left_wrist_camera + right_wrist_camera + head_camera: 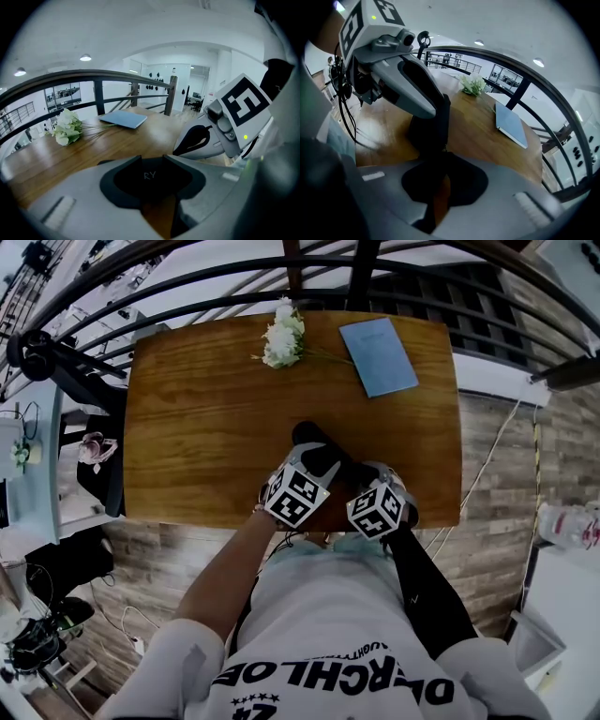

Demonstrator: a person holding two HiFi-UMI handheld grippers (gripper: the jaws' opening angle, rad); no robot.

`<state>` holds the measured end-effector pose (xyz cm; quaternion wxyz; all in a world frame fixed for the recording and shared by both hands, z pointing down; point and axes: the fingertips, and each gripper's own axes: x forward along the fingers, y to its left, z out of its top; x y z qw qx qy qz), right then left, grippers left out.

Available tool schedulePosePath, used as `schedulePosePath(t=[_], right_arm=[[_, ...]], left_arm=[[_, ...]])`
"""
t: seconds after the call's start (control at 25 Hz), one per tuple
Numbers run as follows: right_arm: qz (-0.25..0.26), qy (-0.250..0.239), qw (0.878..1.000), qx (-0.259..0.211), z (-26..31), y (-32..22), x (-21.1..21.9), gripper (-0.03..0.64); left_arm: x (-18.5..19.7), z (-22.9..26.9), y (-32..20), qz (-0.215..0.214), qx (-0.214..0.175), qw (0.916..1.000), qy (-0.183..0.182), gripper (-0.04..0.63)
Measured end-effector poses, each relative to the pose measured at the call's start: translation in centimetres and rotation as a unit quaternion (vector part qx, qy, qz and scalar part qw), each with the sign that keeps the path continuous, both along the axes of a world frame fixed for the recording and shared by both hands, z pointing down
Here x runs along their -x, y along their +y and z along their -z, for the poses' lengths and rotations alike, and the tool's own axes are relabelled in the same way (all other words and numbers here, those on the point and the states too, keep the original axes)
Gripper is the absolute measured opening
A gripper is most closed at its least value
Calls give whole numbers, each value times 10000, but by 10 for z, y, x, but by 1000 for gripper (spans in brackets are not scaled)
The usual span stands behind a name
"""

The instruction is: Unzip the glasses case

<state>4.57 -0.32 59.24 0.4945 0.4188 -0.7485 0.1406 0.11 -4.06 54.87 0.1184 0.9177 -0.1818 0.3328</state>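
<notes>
Table (pixel 206 409) of brown wood carries the glasses case (pixel 306 436) close to its near edge: a black oblong shell with pale lettering, probably light and stiff-walled but apt to slide on the smooth top, so it wants bracing across the body. Left tongs (pixel 151 180) are clamped on that body. Right tongs (pixel 440 157) are pressed together at the case's rim, where the zip pull should be taken, though whether they pinch it I cannot tell.
</notes>
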Motion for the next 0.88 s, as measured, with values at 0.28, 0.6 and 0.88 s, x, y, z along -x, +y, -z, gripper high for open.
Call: schedulePosePath(t=[0.28, 0.6, 0.88], right_arm=[[71, 172, 9998, 13, -1, -13, 1, 35], [-196, -24, 9998, 21, 3, -5, -2, 74], [-512, -1152, 9920, -15, 31, -4, -5, 223]], left_arm=[[0, 0, -1, 45, -41, 10000, 63, 146], [5, 6, -1, -351, -283, 9989, -110, 152], [53, 22, -8, 147, -507, 9984, -198, 152]])
